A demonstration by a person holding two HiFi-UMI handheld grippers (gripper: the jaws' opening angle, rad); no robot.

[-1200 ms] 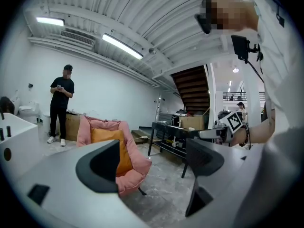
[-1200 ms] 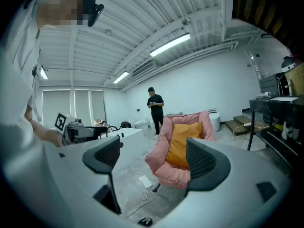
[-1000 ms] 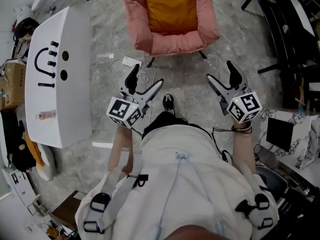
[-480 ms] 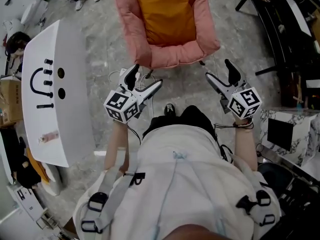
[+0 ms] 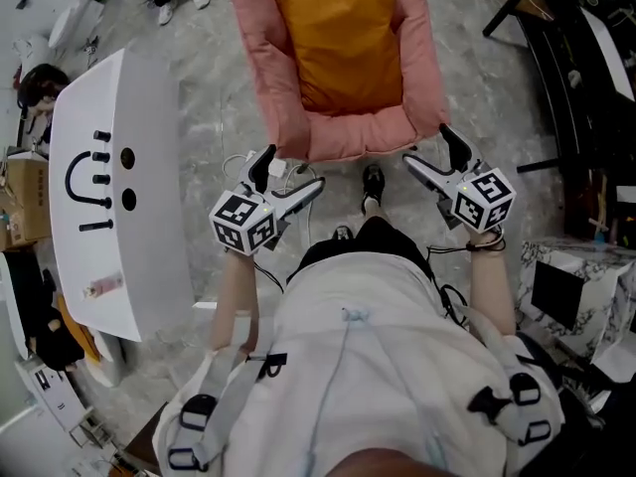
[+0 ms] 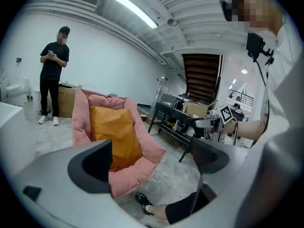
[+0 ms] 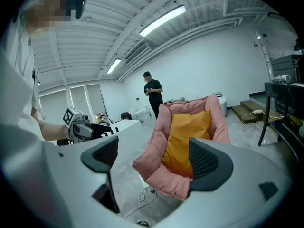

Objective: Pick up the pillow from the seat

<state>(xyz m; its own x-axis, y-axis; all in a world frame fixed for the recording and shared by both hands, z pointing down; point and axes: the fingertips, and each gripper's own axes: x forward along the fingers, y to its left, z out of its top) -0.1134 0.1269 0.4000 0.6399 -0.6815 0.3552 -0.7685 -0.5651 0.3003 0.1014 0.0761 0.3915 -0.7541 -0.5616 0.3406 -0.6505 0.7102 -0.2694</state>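
An orange pillow (image 5: 338, 43) lies in a pink padded seat (image 5: 348, 137) ahead of me on the floor. My left gripper (image 5: 291, 169) hovers at the seat's front left corner, short of the cushioned rim. My right gripper (image 5: 428, 145) hangs at the front right corner. Both point toward the seat. Both sets of jaws have just been opening, stand wide, and hold nothing. The left gripper view frames the pillow (image 6: 114, 132) past its left jaw. The right gripper view shows the pillow (image 7: 185, 139) between its jaws, still at a distance.
A white table (image 5: 109, 217) with a black smiley mark stands to the left. Black desk frames (image 5: 586, 87) line the right side. A white cable (image 5: 238, 162) lies on the floor by the seat. A person (image 6: 53, 75) stands at the back.
Both grippers have travelled forward and now sit at the seat's front corners. The seat and pillow lie closer below me, and a foot has stepped forward.
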